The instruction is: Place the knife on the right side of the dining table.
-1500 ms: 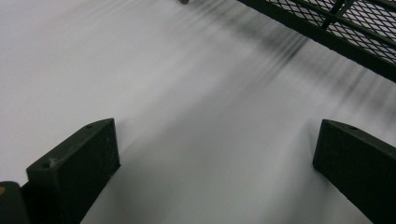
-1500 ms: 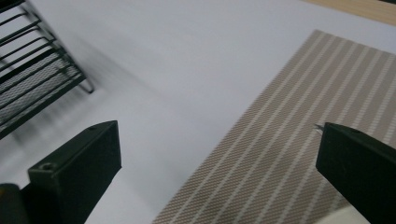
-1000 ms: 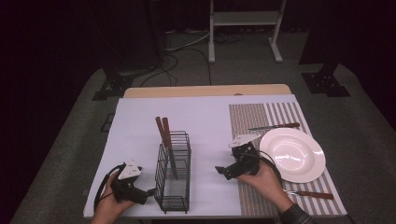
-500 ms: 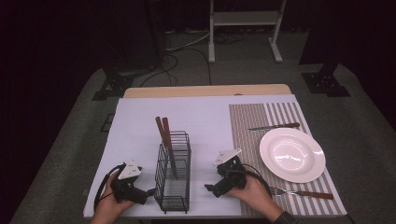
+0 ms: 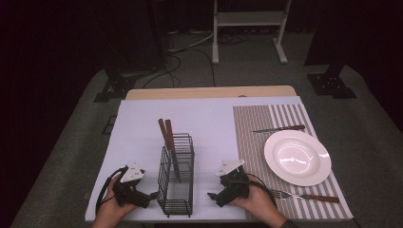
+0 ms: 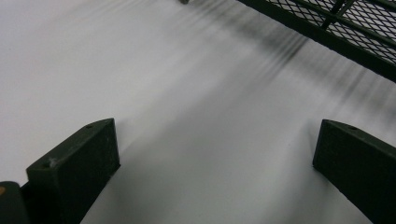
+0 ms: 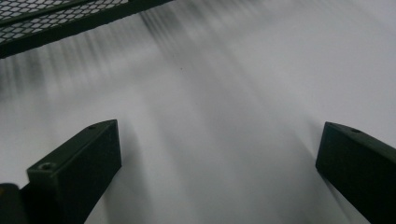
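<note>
Both tools rest low on the white surface (image 5: 142, 123), the left tool (image 5: 153, 194) and right tool (image 5: 211, 195) flanking the wire rack (image 5: 177, 190) (two wooden handles inside), jaws spread wide and empty, hands palm-down, seemingly parked between moves.

both grippers, left gripper (image 5: 151, 195) and right gripper (image 5: 212, 196), rest empty flanking the wire basket (image 5: 176, 195)
</note>
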`<state>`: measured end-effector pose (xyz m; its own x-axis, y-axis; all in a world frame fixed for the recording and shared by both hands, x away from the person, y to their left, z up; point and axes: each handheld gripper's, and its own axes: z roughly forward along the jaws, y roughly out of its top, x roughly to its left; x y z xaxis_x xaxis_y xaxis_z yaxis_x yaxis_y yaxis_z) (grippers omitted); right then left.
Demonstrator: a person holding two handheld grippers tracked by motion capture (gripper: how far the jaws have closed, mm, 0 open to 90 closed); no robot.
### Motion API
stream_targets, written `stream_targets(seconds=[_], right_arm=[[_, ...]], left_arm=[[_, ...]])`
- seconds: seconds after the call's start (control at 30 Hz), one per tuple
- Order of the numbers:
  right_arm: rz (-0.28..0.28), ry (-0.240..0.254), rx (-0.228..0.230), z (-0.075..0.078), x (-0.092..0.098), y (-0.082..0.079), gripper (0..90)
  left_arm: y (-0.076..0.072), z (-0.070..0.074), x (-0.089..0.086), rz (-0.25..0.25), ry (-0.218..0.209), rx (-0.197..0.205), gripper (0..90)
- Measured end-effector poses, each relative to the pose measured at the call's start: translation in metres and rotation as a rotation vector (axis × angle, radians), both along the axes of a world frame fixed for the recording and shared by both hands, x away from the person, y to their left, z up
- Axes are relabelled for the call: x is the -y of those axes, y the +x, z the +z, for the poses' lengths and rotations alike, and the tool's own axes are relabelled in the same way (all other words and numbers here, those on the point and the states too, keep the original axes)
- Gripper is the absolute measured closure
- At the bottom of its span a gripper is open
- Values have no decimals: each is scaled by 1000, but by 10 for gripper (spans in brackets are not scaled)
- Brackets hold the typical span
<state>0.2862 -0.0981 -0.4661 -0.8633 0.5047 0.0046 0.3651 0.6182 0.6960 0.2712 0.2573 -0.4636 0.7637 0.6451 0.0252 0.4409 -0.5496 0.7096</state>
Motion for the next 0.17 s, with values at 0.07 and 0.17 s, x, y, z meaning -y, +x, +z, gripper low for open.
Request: stream_targets(seconds=[0.07, 0.17], right_arm=[[-1, 3, 3, 0, 0, 0, 0], [-1, 3, 3, 0, 0, 0, 0]], left_arm=[[0, 0, 0, 0, 0, 0, 0], [0, 0, 0, 0, 0, 0, 0]])
